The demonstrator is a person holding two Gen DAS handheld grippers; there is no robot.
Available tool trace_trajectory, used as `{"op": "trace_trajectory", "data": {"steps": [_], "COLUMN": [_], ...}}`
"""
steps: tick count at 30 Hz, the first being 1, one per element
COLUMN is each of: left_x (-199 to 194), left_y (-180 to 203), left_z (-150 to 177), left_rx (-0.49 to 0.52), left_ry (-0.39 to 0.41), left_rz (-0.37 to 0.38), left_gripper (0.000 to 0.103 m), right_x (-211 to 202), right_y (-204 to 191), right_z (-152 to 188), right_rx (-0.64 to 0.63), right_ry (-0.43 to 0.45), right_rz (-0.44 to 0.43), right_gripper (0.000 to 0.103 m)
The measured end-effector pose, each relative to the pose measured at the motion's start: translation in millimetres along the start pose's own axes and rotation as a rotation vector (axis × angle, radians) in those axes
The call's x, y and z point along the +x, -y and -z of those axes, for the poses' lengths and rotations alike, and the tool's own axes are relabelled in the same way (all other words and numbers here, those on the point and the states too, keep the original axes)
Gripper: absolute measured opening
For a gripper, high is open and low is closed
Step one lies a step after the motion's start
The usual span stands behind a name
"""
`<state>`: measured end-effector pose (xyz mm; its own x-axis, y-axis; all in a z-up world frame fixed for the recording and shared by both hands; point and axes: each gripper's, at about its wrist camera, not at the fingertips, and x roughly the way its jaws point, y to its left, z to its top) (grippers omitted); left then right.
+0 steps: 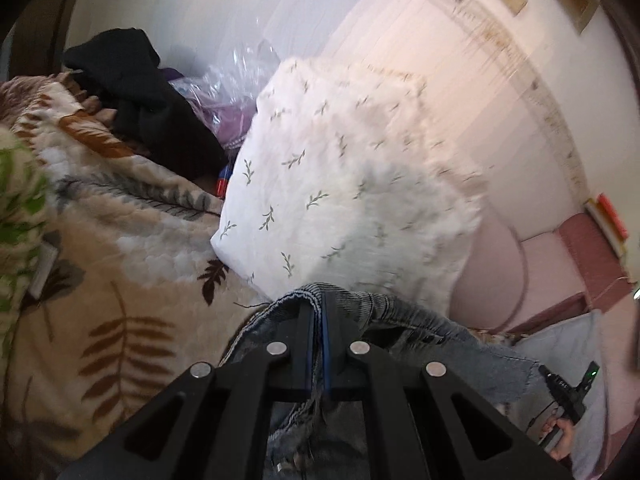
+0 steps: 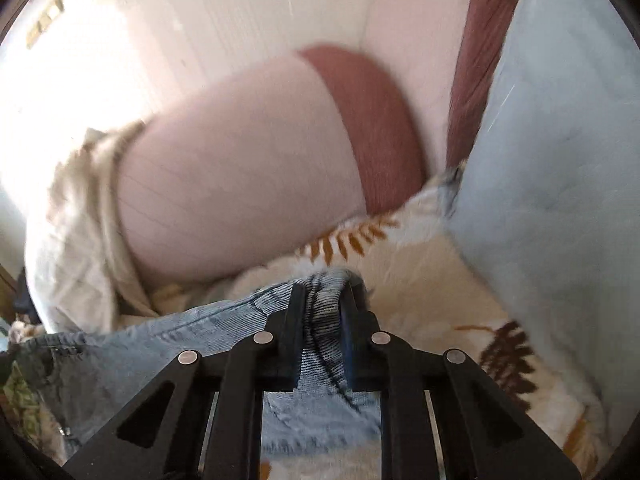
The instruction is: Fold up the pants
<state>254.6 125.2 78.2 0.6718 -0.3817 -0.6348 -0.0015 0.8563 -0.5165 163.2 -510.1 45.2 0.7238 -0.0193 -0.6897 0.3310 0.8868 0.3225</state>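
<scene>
My left hand-held gripper (image 1: 316,312) is clamped on a bunched edge of the blue jeans (image 1: 420,328), and my right hand-held gripper (image 2: 322,300) pinches another fold. The jeans lie near me on the leaf-patterned bedspread (image 1: 120,280), with a white pillow (image 1: 340,184) beyond.

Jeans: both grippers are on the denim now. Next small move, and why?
Probably lift and spread both hands apart to pull the jeans taut. The left gripper and right gripper are each shut on a bunched denim edge, and fabric sags over the leaf-print blanket.
</scene>
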Motion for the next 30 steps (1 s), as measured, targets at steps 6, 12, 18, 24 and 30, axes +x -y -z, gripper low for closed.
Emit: {"op": "trace_trajectory", "data": {"steps": [6,12,18,24,30], "left_x": [-69,-121,-118,-113,-107], "left_y": [-20,-53,-91,-104,-112], "left_z": [49,137,218,235,236], "left_rx": [-0.013,-0.008,-0.067,-0.114,-0.102], "left_ry": [0.006,-0.023,-0.137,-0.136,-0.094], "left_rz": [0.057,0.099,0.059,0.064,0.08], "left_gripper": [0.004,0.004,0.005,0.005,0.005], "right_x": [-63,-102,-128,-135,-120], "right_y": [24,66,122,136,126], "right_z": [45,112,190,209,202], "right_rx": [0.044,0.088,0.208,0.304,0.448], "right_ry": [0.026,-0.045,-0.146,-0.185,-0.031], "right_rz": [-0.069,-0.088,-0.091,-0.167,-0.291], "right_gripper": [0.014,0.014,0.014,0.022,0.079]}}
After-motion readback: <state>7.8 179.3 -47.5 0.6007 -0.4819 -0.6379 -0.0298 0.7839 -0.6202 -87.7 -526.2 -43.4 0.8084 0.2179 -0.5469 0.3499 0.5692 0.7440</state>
